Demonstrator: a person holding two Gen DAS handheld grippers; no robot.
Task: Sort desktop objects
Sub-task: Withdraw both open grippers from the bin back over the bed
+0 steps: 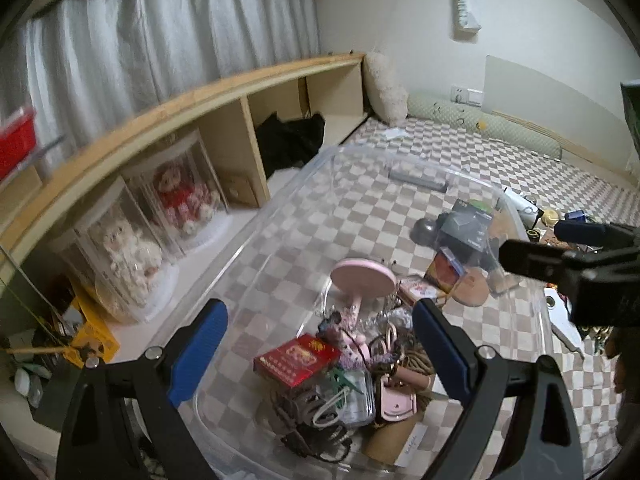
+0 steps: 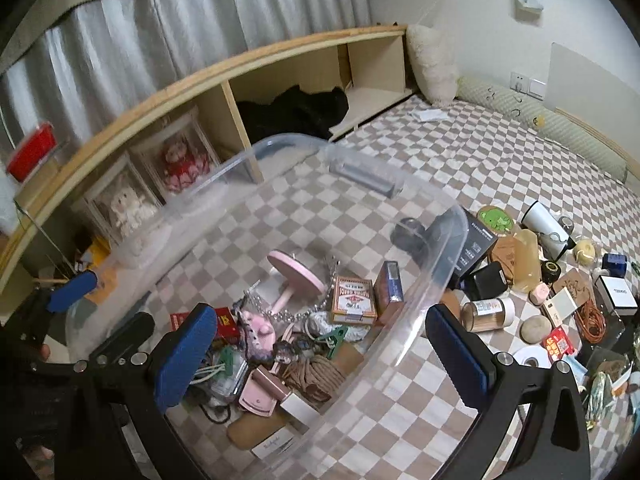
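Both grippers, left (image 1: 320,344) and right (image 2: 320,354), hang with jaws apart and empty over the clear bin (image 2: 448,240), which already holds cards and cords. Next probably comes the loose jar (image 2: 488,312) past the bin's right wall, on the checked bedspread (image 2: 480,152) beside a wooden shelf (image 2: 224,80).

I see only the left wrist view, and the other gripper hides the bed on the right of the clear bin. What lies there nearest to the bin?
Observer: A jar with a white lid lies on its side, just outside the clear bin.
Operator: What is next to it?
Observer: A grey stone, and a white tape roll nearer the camera.
Operator: Does the right gripper hold anything?
Observer: No, its fingers are open and empty.
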